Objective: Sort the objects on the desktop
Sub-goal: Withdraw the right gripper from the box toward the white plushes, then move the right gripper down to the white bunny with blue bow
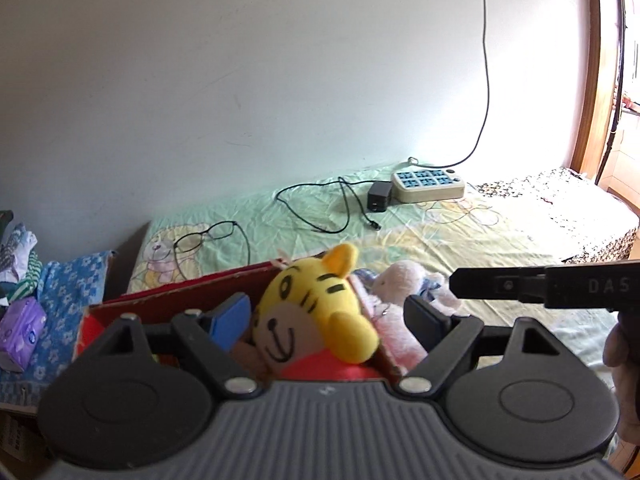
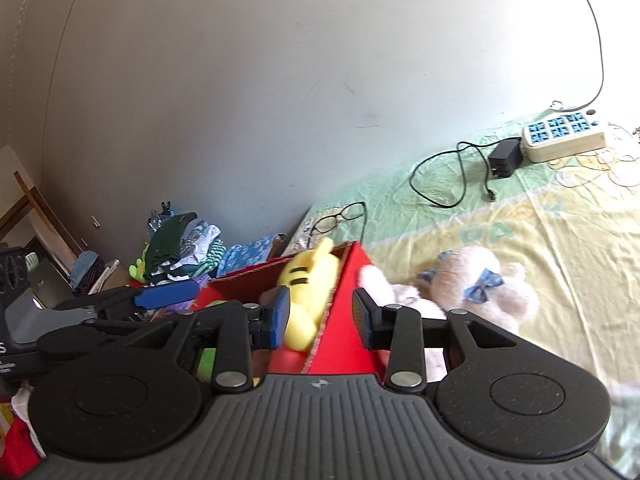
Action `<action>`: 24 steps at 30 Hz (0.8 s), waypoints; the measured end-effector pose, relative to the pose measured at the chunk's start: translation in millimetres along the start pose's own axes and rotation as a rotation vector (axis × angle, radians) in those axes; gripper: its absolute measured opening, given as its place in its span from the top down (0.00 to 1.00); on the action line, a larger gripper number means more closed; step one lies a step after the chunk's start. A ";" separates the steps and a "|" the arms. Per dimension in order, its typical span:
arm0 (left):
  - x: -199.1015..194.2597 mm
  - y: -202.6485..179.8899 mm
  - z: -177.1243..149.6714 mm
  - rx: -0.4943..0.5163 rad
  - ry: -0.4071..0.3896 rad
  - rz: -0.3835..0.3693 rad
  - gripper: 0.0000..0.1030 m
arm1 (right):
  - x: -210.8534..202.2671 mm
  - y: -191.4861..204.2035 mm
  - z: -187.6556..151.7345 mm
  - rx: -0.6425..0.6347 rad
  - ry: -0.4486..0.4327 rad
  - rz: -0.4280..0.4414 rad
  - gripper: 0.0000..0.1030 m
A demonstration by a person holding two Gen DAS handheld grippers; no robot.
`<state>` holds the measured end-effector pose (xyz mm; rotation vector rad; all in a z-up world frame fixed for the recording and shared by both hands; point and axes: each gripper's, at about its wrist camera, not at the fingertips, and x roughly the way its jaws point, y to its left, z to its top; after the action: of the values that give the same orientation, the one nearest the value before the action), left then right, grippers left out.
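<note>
A yellow tiger plush (image 1: 316, 304) (image 2: 308, 292) lies in an open red cardboard box (image 1: 180, 292) (image 2: 348, 280) on the bed. My left gripper (image 1: 326, 320) hovers over the box, open, with the tiger's head between its fingers but clear of both pads; in the right wrist view it (image 2: 160, 300) shows side-on at the left. My right gripper (image 2: 322, 318) is open above the box's right wall, nothing clamped; one of its fingers (image 1: 500, 286) reaches in from the right. A pink plush (image 1: 400, 284) (image 2: 480, 280) with blue bows lies on the sheet just right of the box.
On the green and yellow sheet (image 1: 440, 240) by the wall are glasses (image 1: 204, 236) (image 2: 340, 214), a black adapter (image 1: 378, 196) with a loose cable, and a power strip (image 1: 428, 184) (image 2: 564, 136). Piled clothes (image 2: 180, 248) and a purple tissue pack (image 1: 22, 328) sit left of the bed.
</note>
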<state>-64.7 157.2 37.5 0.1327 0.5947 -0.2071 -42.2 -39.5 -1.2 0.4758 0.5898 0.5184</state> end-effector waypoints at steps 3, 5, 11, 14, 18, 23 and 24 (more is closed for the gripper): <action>1.5 -24.9 0.9 -0.001 -0.009 -0.060 0.18 | -5.4 -26.4 -1.0 0.011 0.027 -0.032 0.63; 6.0 -42.1 0.3 0.001 -0.002 -0.089 0.18 | -5.4 -42.3 -2.3 0.027 0.047 -0.053 0.63; 29.4 -85.4 -8.9 -0.003 0.051 -0.129 0.18 | 0.7 -91.3 -6.4 0.073 0.113 -0.104 0.63; 43.6 -98.8 -16.6 -0.023 0.093 -0.133 0.18 | 2.6 -113.1 -8.3 0.119 0.143 -0.088 0.63; 61.4 -114.1 -25.3 -0.034 0.115 -0.126 0.18 | 12.3 -129.4 -6.3 0.128 0.177 -0.085 0.63; 90.5 -115.3 -34.1 -0.095 0.152 -0.146 0.18 | 36.3 -155.1 1.1 0.153 0.204 -0.057 0.62; 96.3 -114.5 -34.6 -0.110 0.157 -0.148 0.18 | 42.9 -160.9 2.5 0.158 0.211 -0.059 0.62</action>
<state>-32.1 37.5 -53.0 -0.0018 0.7718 -0.3086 41.1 -139.1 -105.5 0.5558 0.8494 0.4706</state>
